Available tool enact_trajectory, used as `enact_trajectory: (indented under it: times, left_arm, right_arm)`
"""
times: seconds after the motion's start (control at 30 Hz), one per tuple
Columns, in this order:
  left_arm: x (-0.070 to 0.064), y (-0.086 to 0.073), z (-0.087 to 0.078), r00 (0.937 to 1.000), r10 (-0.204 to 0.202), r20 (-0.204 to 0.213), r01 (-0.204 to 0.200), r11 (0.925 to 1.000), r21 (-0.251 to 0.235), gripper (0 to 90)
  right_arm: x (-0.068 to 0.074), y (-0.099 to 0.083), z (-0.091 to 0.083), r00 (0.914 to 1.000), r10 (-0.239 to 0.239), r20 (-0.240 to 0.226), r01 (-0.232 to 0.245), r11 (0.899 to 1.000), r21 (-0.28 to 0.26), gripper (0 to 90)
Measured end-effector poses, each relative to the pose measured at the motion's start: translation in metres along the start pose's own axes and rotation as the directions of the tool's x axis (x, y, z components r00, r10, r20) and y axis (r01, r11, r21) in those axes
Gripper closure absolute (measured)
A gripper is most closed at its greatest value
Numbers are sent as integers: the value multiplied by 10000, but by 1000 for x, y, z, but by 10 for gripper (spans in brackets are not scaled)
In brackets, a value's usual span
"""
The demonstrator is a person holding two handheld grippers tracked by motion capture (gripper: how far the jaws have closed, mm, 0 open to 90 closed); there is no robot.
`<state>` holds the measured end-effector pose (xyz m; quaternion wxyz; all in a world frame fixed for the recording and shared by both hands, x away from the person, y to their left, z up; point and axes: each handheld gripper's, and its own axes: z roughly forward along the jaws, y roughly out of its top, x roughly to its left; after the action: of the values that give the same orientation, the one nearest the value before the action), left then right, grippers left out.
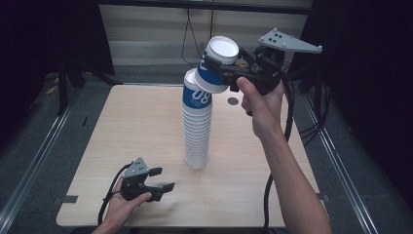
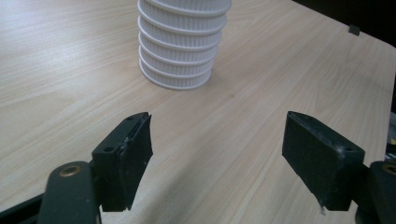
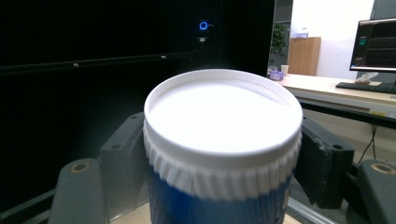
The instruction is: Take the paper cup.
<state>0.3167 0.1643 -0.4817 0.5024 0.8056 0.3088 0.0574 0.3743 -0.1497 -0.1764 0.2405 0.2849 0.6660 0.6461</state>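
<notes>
High view: right gripper (image 1: 220,66) clamps blue cup (image 1: 215,66), tilted, touching stack (image 1: 197,122) top. Level cup, lift straight off stack. Left gripper (image 1: 162,179) spread wide, empty, near stack base.

Pale wooden table (image 1: 146,126), grey floor (image 1: 29,146), black curtains (image 1: 29,39)

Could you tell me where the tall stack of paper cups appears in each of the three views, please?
High view: the stack of cups stands mid-table, its top beside the cup held in the right tongs.
Left gripper view: its white bottom rims sit at top centre, beyond the open left tongs.
Right gripper view: not identifiable; the held cup fills the middle.
Shared landmark: the wooden table.
</notes>
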Motion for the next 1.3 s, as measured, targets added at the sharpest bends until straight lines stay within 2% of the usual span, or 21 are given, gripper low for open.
enact_trajectory:
  times: [0.17, 0.33, 0.5, 0.63, 0.7, 0.77, 1.07, 1.13, 1.3]
  left_arm:
    - [0, 1, 0, 9999, 93, -86, -95, 9996, -270, 240]
    - [1, -1, 1, 10000, -24, -23, 23, 9995, -301, 239]
    - [2, -1, 2, 9998, 102, -167, -109, 9991, -398, 225]
    - [1, -1, 2, 9999, 87, -53, -89, 9989, -466, 215]
    - [1, -1, 3, 9995, -50, 297, 62, 9992, -384, 209]
    - [0, 0, 4, 9993, -4, 369, 19, 9991, -412, 204]
    - [-1, 1, 5, 9986, 113, 526, -98, 9995, -295, 192]
    - [-2, 2, 5, 9983, 199, 551, -181, 9993, -318, 192]
    - [-4, 2, 6, 9977, 244, 638, -228, 9994, -255, 169]
  right_arm:
    - [-2, 4, -12, 9998, -84, 182, 86, 9999, -111, 282]
    - [-6, 4, -24, 9993, -106, 358, 108, 9999, -40, 282]
    - [-10, 3, -38, 9983, -111, 568, 119, 9998, -135, 283]
    - [-12, 0, -47, 9973, -116, 729, 122, 9999, -73, 283]
    - [-15, -9, -54, 9962, -92, 868, 85, 9999, 84, 284]
    - [-16, -15, -57, 9957, -66, 919, 52, 9999, 154, 284]
    - [-22, -37, -66, 9951, 17, 984, -70, 9986, 531, 285]
    - [-19, -50, -68, 9959, -73, 902, -2, 9966, 829, 284]
    - [-14, -69, -70, 9971, -81, 762, 0, 9944, 1056, 285]
